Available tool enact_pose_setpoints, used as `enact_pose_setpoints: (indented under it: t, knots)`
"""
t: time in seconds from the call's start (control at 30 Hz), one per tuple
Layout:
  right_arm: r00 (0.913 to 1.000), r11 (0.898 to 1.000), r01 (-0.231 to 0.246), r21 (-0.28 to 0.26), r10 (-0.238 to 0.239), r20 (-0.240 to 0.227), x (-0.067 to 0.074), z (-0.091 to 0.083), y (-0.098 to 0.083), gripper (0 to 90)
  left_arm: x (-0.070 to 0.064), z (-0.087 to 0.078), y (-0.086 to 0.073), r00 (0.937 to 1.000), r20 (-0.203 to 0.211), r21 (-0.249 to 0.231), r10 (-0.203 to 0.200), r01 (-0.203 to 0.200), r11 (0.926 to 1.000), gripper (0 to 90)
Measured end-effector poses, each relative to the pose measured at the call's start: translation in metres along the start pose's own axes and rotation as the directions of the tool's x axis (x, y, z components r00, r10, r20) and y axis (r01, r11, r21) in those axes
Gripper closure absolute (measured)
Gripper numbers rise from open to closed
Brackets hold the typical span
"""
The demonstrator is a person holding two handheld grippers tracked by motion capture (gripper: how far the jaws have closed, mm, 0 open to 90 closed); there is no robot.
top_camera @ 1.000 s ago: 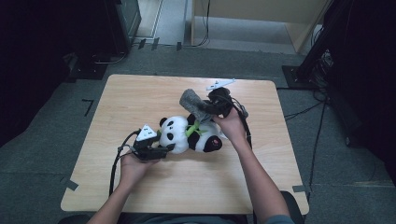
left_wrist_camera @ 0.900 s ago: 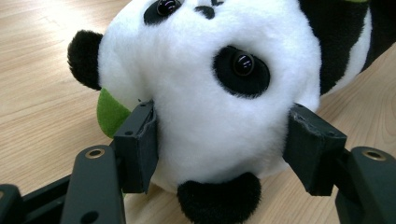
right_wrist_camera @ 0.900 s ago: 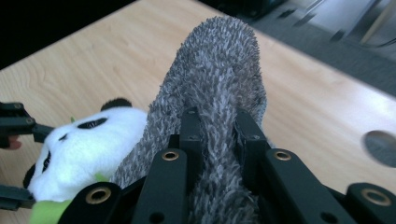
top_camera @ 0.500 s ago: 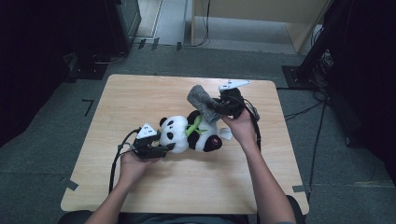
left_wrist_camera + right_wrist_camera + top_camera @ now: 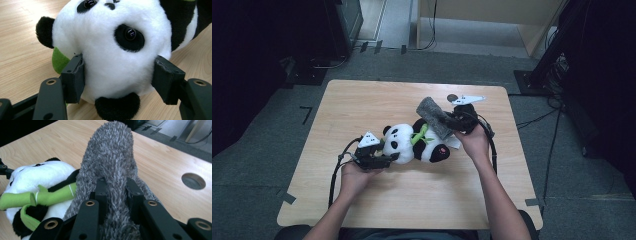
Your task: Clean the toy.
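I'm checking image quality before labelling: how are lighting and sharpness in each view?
High view: table evenly lit, surroundings dark, overall soft. Left gripper view: panda bright and fairly sharp, near black pads a little soft. Right gripper view: grey fuzzy cloth crisp, floor beyond the table slightly blurred.

You are in a lab: bare table (image 5: 362, 105) with floor tape marks (image 5: 305, 112), cables (image 5: 432, 25), equipment racks (image 5: 344, 20).

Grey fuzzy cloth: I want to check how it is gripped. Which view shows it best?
The right gripper view: the grey fuzzy cloth is seen close up, pinched between the jaws of the right hand-held gripper. The high view shows it small, above the panda.
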State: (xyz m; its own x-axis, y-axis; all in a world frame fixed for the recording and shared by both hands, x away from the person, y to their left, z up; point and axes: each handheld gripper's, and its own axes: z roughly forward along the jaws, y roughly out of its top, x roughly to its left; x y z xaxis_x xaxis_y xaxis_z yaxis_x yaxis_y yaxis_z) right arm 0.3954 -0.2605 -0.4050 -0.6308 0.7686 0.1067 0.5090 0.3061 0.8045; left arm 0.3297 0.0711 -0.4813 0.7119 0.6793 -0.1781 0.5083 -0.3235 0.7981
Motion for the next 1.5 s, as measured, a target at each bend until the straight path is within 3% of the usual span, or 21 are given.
enact_pose_setpoints:
  t: [0.3, 0.5, 0.93, 1.03, 1.3, 1.5]
  knots:
    - [0.9975, 0.998, -0.062, -0.001, 0.062, 0.032, -0.01, -0.008, -0.013, 76.0, 0.0, 0.0, 0.0, 1.0, -0.001, 0.0, 0.002, -0.002, 1.0, 34.0]
    - [0.9943, 0.994, -0.106, -0.01, 0.106, 0.003, -0.018, -0.009, -0.021, 76.2, 0.0, 0.0, 0.0, 1.0, 0.002, -0.001, 0.0, 0.0, 1.0, 34.0]
    - [0.9806, 0.98, -0.189, 0.059, 0.185, 0.065, -0.042, -0.007, -0.035, 76.7, 0.0, 0.0, -0.001, 1.0, 0.0, -0.01, 0.003, -0.003, 0.9999, 33.8]
    - [0.9779, 0.979, -0.198, 0.044, 0.194, 0.078, -0.045, -0.011, -0.034, 76.8, 0.001, 0.0, -0.002, 1.0, 0.002, -0.013, 0.004, -0.004, 0.9999, 33.7]
    - [0.9846, 0.985, -0.159, -0.064, 0.163, 0.062, -0.033, -0.035, -0.012, 76.7, -0.001, 0.0, -0.002, 0.9997, -0.008, -0.012, 0.021, -0.021, 0.9997, 33.8]
    - [0.9935, 0.991, -0.108, -0.082, 0.111, 0.028, -0.01, -0.033, 0.002, 76.0, -0.001, 0.0, -0.002, 0.9997, -0.007, -0.015, 0.021, -0.021, 0.9997, 33.8]
